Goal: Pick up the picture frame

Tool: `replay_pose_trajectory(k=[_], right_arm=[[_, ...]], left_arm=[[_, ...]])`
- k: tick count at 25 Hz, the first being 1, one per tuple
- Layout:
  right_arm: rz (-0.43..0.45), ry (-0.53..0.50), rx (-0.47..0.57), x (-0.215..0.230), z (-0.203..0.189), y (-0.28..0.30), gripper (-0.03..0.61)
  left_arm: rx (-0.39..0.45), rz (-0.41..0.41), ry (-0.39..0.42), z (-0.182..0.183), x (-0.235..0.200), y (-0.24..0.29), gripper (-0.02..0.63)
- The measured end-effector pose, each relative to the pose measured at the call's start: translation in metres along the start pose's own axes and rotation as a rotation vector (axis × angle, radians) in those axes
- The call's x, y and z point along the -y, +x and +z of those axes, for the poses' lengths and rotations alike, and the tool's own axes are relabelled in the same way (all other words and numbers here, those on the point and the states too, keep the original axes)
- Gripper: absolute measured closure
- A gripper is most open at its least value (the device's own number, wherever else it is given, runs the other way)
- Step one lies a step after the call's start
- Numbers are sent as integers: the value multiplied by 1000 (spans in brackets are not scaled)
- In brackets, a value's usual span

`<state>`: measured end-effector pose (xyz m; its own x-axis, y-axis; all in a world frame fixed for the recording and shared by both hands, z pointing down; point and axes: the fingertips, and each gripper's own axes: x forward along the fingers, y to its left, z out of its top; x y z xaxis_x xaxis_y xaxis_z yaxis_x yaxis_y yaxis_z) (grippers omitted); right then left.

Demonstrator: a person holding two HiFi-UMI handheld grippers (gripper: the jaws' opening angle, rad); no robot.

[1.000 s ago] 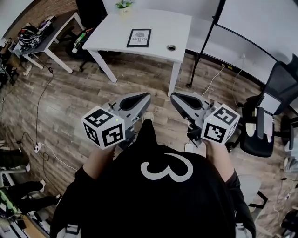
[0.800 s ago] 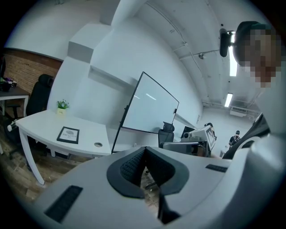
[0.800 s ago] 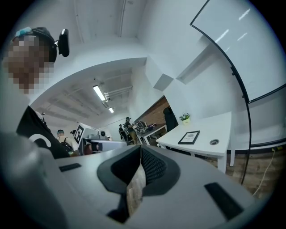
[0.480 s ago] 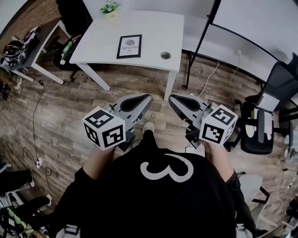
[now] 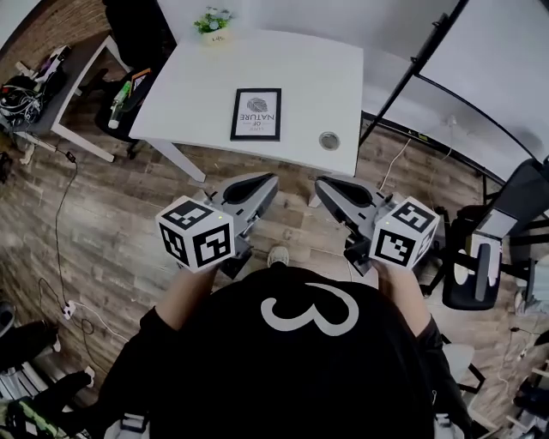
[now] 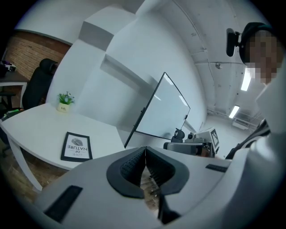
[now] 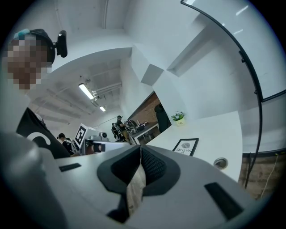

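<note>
A black picture frame with a white print lies flat on the white table, near its middle. The same picture frame shows left of centre in the left gripper view, and the picture frame sits small and far in the right gripper view. My left gripper is shut with nothing in it, held over the wooden floor short of the table's near edge. My right gripper is shut and empty too, beside the left one. Both point towards the table.
A small potted plant stands at the table's far edge, and a round cable hole lies right of the frame. A whiteboard on a black stand is at the right, a black office chair further right, and a cluttered grey side table at the left.
The table and the frame have come closer and now sit larger in the head view, almost straight ahead. Both grippers have moved forward with me, still shut and side by side.
</note>
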<state>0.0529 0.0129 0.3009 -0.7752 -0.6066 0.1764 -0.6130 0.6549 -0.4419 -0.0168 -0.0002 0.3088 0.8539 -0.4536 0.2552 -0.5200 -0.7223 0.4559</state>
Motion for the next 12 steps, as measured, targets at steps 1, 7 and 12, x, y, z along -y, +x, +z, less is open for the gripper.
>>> replay_pose_trajectory(k=[1,7,12], right_arm=[[3,-1,-3,5,6,13,554],[58,36,-12,33,25,77,554],[70,83,-29,49,22,107,554]], left_arm=[[3,3,-10,6,-14,1,597],[14,-2,-40,31,-79,7,597],[-33,-7,-37,30,-104,11,597]])
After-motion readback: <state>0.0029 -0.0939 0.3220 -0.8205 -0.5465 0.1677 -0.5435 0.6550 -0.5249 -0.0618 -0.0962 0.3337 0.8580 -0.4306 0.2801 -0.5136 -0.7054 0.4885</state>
